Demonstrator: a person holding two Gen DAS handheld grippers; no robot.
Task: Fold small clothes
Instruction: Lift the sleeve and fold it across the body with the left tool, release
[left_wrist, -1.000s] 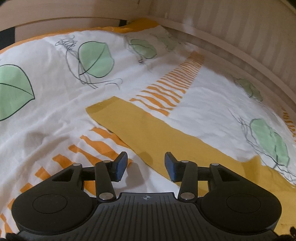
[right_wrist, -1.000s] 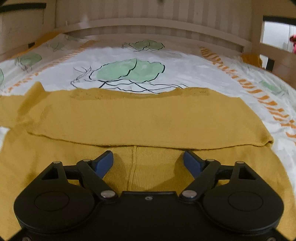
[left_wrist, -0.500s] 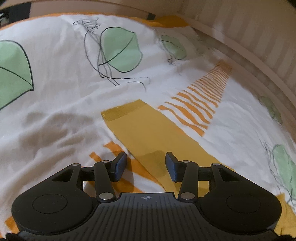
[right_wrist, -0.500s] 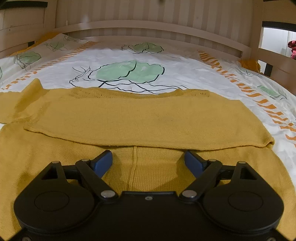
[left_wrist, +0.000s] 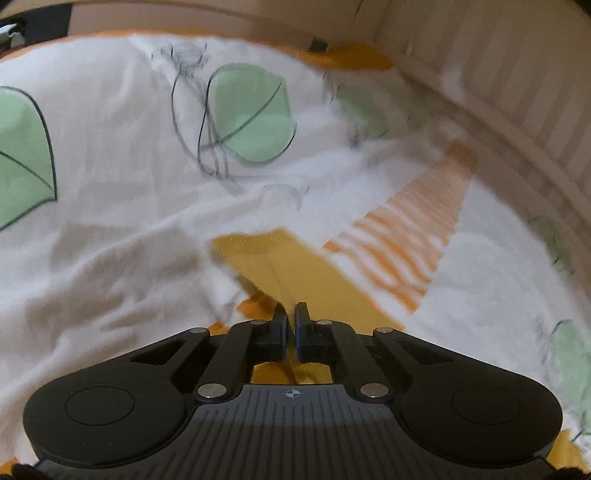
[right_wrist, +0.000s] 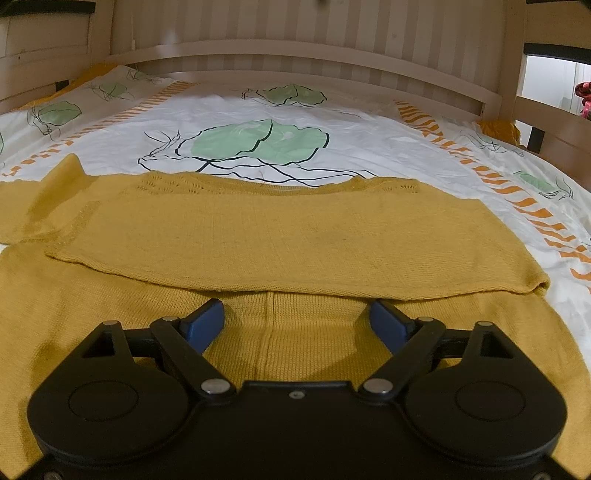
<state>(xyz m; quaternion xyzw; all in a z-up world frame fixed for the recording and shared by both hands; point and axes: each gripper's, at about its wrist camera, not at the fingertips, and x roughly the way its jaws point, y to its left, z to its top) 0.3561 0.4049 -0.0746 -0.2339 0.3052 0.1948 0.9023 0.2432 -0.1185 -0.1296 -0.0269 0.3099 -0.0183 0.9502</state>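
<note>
Our mustard knit sweater (right_wrist: 280, 236) lies on the bed (right_wrist: 369, 147), one sleeve folded across. Only our left view shows the other sleeve (left_wrist: 291, 273), pinched in the clenched left fingers (left_wrist: 290, 325). Right fingers (right_wrist: 297, 325) hover released above the ribbed knit.

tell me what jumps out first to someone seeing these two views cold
The mustard knit sweater fills the near half of the right wrist view, one part folded across its body, with the right gripper open above it. In the left wrist view, the left gripper is shut on the sweater's sleeve, which lies across the leaf-print bedcover.
</note>
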